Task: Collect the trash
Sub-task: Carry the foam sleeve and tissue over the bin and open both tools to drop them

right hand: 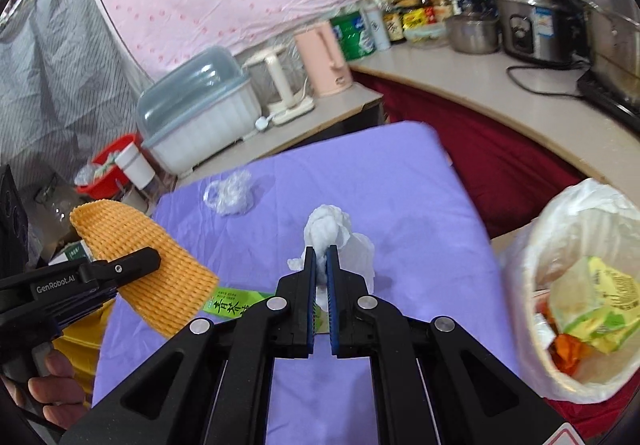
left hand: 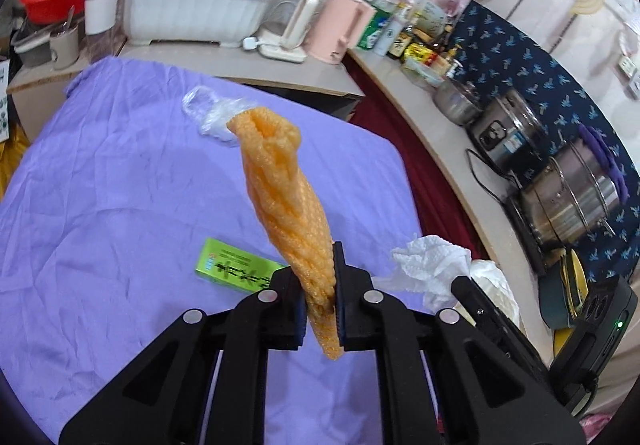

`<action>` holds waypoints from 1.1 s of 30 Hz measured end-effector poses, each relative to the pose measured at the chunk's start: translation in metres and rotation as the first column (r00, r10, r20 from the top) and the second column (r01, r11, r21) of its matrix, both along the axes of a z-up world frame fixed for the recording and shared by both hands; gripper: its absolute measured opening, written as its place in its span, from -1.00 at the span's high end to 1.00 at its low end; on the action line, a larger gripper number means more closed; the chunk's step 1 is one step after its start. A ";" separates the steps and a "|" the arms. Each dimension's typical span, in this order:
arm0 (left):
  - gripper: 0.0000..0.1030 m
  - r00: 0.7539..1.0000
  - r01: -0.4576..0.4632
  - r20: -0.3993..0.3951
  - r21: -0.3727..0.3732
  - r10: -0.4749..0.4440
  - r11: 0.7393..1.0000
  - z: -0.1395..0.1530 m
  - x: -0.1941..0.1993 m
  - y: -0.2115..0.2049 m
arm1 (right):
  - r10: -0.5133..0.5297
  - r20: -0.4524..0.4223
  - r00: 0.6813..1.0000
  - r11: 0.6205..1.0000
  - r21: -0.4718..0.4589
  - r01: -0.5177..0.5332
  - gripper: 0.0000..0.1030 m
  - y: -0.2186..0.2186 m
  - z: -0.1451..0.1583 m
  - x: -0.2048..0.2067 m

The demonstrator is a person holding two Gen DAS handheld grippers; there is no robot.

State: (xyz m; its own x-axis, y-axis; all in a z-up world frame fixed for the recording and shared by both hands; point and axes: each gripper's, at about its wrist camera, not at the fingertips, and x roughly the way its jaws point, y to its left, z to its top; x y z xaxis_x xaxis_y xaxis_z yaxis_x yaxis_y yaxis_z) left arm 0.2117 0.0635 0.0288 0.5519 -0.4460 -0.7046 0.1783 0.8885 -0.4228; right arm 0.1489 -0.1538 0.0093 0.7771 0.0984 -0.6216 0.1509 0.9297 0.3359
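L tool (left hand: 320, 277) clamps orange net (left hand: 280, 189), R tool (right hand: 320, 265) clamps tissue (right hand: 332, 229); bin (right hand: 532, 245) off cloth's (right hand: 420, 205) R edge.

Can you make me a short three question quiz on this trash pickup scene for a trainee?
1. True or false: the left claw is shut on the orange foam net.
2. What does the right claw hold?
A. green box
B. white tissue
C. clear plastic wrap
3. Which two pieces of trash lie loose on the purple cloth?

Key:
1. True.
2. B, the white tissue.
3. The green box and the clear plastic wrap.
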 end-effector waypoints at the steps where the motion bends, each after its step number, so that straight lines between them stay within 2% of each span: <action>1: 0.80 1.000 0.011 0.008 0.002 -0.011 1.000 0.005 -0.004 -0.006 | -0.010 0.011 1.000 1.000 -0.002 0.010 0.89 -0.006 0.005 -0.007; 6: 0.80 0.995 0.080 0.054 0.033 -0.081 0.996 0.026 -0.030 -0.043 | -0.066 0.058 0.996 0.998 -0.011 0.067 0.89 -0.034 0.028 -0.041; 15: 0.80 0.976 0.179 0.104 0.121 -0.192 0.976 0.041 -0.070 -0.108 | -0.162 0.112 0.980 0.986 -0.017 0.165 0.89 -0.087 0.052 -0.098; 24: 0.80 0.948 0.270 0.118 0.197 -0.296 0.943 0.038 -0.098 -0.171 | -0.263 0.113 0.958 0.964 -0.009 0.265 0.89 -0.141 0.050 -0.142; 33: 0.80 0.918 0.353 0.086 0.268 -0.387 0.896 0.019 -0.114 -0.227 | -0.326 0.081 0.942 0.944 -0.025 0.329 0.89 -0.178 0.039 -0.167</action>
